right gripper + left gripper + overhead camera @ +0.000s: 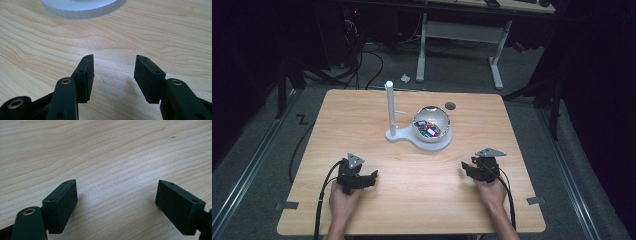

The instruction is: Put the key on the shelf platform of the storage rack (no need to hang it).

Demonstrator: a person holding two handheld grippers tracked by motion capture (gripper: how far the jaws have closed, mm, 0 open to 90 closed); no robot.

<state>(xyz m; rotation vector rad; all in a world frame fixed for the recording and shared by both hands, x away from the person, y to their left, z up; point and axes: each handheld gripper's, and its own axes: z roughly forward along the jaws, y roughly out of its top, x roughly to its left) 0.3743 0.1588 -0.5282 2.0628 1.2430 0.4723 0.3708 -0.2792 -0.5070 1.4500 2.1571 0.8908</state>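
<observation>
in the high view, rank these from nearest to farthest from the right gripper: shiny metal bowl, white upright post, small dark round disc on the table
From the right gripper:
1. Shiny metal bowl, table centre, on the white base.
2. Small dark round disc, behind the bowl near the far edge.
3. White upright post, left of the bowl.

My worktop [377, 200] is pale wood with wavy brown grain lines running across it. My left hand-held gripper [373, 176] is black, topped by a grey three-cornered plate; my right hand-held gripper [466, 169] is black too, with brass-coloured rings at its pivots. The stand [402, 135] is white, post and base alike, its base edge finely ribbed. The bowl [430, 123] is shiny silver, holding small pieces in red, blue, purple and white. The floor [257, 150] is grey.
</observation>
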